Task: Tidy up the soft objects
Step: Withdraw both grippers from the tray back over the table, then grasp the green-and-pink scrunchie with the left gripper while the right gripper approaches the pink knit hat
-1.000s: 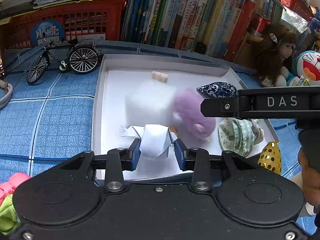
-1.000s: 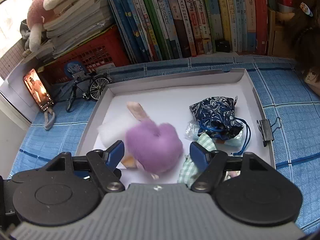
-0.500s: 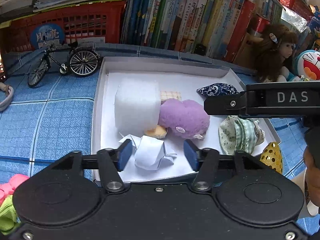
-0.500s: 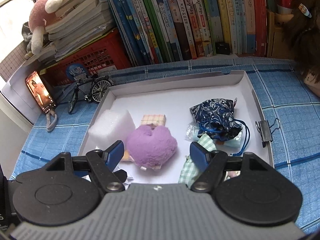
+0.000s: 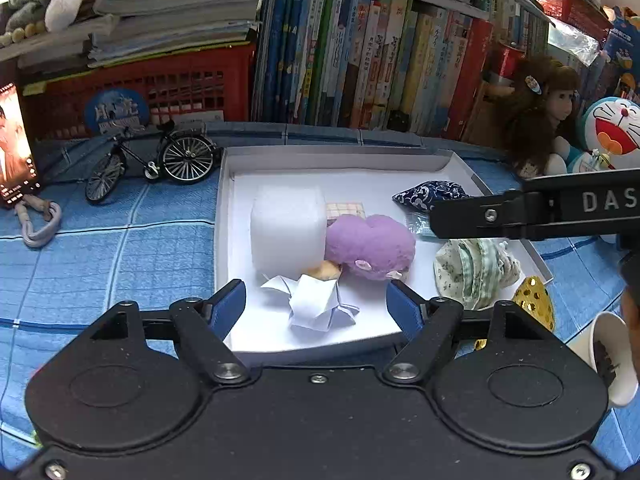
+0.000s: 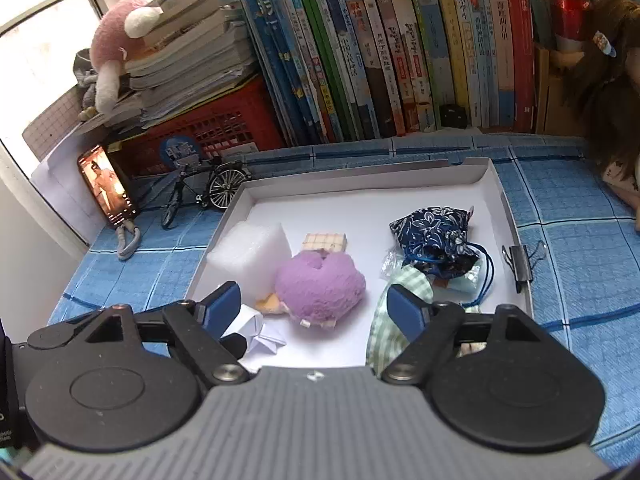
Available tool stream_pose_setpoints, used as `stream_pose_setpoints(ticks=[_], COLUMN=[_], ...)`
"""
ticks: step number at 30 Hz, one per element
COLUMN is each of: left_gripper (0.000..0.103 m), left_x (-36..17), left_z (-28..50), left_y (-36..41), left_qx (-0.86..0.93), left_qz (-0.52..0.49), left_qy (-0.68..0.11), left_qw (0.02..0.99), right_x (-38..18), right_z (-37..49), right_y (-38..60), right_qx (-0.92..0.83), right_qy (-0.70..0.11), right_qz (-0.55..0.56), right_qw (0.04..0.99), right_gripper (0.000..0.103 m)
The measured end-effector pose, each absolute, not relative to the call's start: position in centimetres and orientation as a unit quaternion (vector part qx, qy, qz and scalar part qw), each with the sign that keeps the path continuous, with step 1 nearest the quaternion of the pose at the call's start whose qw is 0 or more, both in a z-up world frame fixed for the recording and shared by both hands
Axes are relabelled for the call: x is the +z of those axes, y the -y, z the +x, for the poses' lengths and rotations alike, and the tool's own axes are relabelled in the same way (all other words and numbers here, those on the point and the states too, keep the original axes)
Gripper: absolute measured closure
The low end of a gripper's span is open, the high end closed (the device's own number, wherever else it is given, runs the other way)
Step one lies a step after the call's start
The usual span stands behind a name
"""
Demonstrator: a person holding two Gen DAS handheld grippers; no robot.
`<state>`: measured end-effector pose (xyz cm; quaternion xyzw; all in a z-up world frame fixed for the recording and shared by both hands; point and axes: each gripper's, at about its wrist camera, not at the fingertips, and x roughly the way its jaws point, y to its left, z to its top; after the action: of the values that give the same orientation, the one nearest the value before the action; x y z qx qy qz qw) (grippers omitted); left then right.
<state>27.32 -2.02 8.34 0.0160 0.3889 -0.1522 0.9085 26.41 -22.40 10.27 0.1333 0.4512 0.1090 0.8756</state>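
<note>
A shallow white box tray (image 5: 224, 216) (image 6: 506, 216) sits on the blue checked cloth. In it lie a white foam block (image 5: 287, 229) (image 6: 250, 254), a purple plush toy (image 5: 370, 246) (image 6: 320, 286), a folded white paper piece (image 5: 316, 306) (image 6: 258, 334), a navy floral pouch (image 5: 430, 194) (image 6: 436, 230) and a green checked cloth (image 5: 474, 272) (image 6: 386, 312). My left gripper (image 5: 316, 308) is open and empty over the paper piece. My right gripper (image 6: 314, 306) is open and empty above the plush toy.
A model bicycle (image 5: 150, 162) (image 6: 204, 192), a phone (image 6: 106, 186) and a red crate (image 5: 132, 92) stand left of the tray. Books line the back. A doll (image 5: 536, 116) and binder clip (image 6: 520, 258) are at the right. A gold sequin item (image 5: 534, 308) lies by the tray's near right corner.
My left gripper opened and let go of the white paper piece, which now lies in the tray. The foam block and purple plush dropped and settled. Both grippers drew back a little.
</note>
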Motion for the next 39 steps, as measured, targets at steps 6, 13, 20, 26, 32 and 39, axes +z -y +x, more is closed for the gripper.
stream_pose_setpoints(ticks=[6,13,20,26,32,39], left_gripper=[0.027,0.026,0.021,0.019,0.019,0.019], left_x=[9.2,10.9,13.0,12.6,11.0,8.9], left_z=[25.8,22.9,20.0,18.8,19.0,19.9], left_y=[1.1,-0.5,-3.8,-7.3,-10.7,-12.3], left_qx=[-0.157,-0.162,-0.159,-0.115,-0.088,-0.083], left_qz=[0.006,0.007,-0.006,-0.013,-0.047,-0.072], left_qy=[-0.376,-0.350,-0.320,-0.309,-0.328,-0.346], left_qw=[0.913,0.923,0.934,0.944,0.939,0.932], right_x=[11.8,13.4,14.9,16.0,16.3,14.3], right_z=[24.5,21.7,18.6,16.3,13.8,12.0], right_y=[22.6,22.9,21.6,18.1,13.8,9.0], right_qx=[0.123,0.143,0.186,0.232,0.277,0.303], right_qy=[-0.438,-0.409,-0.372,-0.334,-0.303,-0.274], right_qz=[0.120,0.103,0.058,-0.039,-0.135,-0.239], right_qw=[0.883,0.895,0.907,0.913,0.902,0.881], right_gripper=[0.013,0.011,0.007,0.002,0.000,0.000])
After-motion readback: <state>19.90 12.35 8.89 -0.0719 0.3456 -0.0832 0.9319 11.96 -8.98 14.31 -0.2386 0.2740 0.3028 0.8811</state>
